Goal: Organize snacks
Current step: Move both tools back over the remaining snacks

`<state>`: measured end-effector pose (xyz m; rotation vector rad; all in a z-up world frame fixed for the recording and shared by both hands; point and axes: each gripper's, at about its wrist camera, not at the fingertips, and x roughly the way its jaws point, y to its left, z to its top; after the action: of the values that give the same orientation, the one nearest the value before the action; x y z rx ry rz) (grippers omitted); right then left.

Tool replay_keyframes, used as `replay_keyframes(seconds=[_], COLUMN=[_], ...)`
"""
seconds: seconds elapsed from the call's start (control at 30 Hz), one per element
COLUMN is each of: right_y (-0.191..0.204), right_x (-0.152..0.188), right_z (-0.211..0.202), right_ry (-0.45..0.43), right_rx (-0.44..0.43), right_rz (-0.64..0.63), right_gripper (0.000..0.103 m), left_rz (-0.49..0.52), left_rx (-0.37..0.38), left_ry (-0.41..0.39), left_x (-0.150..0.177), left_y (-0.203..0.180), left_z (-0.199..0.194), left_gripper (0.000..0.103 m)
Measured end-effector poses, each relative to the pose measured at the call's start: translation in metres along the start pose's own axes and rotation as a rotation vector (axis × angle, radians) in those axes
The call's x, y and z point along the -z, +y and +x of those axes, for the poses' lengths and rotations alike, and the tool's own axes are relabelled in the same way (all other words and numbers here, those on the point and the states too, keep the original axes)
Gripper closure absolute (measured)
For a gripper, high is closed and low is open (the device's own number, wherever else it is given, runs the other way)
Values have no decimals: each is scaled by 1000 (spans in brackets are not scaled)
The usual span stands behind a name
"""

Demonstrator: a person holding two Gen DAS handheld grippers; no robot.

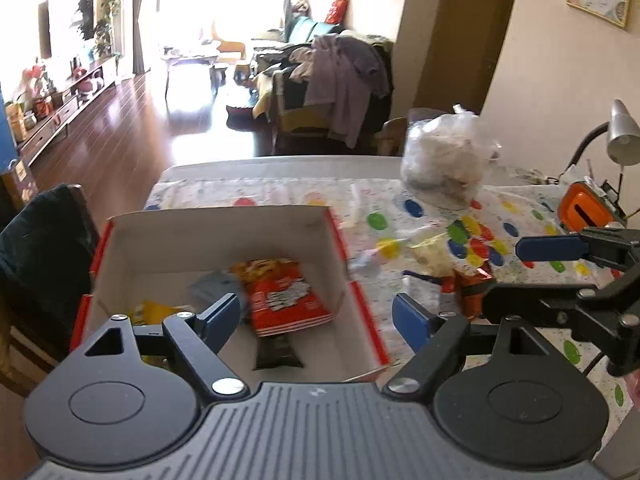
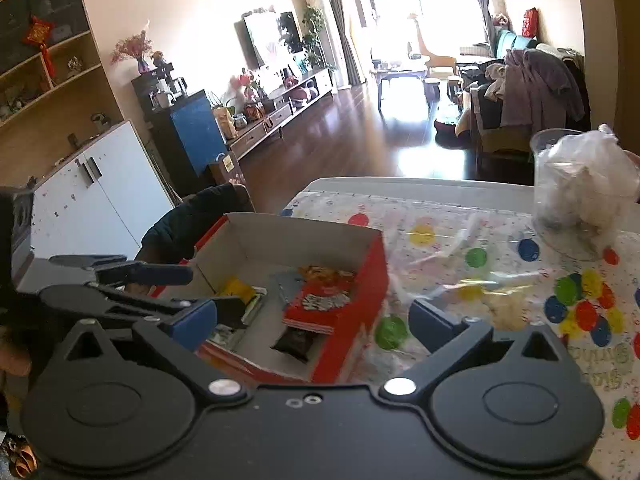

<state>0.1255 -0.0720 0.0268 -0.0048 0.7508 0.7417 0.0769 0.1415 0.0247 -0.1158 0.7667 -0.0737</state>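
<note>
An open red cardboard box (image 1: 340, 240) with a white inside stands on the table's left part; it also shows in the right wrist view (image 2: 372, 264). Inside lie a red snack packet (image 1: 286, 296) (image 2: 324, 300), a dark packet (image 1: 278, 354) (image 2: 298, 344) and a yellow packet (image 1: 154, 312) (image 2: 238, 288). My left gripper (image 1: 320, 316) is open and empty above the box's near right part. My right gripper (image 2: 316, 320) is open and empty over the box's right wall. A clear bag of pale snacks (image 1: 432, 256) (image 2: 504, 304) lies on the cloth right of the box, with a red-orange packet (image 1: 474, 288) beside it.
The table has a white cloth with coloured dots (image 1: 520, 216) (image 2: 476, 258). A large clear bag of white stuff (image 1: 444, 160) (image 2: 580, 188) stands at the back right. An orange device (image 1: 586, 208) and a desk lamp (image 1: 622, 136) stand at the far right. A dark chair (image 1: 40, 248) stands left of the table.
</note>
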Motion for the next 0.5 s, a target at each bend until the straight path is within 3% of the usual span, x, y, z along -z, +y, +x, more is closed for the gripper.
replay_keyframes(seconds=[0.17,0.5], right_y=[-32,-109], right_x=[19,53], right_z=[-26,-52], right_ry=[3,83], right_rx=[56,131], right_rz=[-23,-60], right_gripper=[0,0], left_rz=[3,78], left_rx=[28,84], left_ry=[-46,33], left_x=[4,6], left_y=[-31,-103], left_z=[5,48], left_gripper=[17,17])
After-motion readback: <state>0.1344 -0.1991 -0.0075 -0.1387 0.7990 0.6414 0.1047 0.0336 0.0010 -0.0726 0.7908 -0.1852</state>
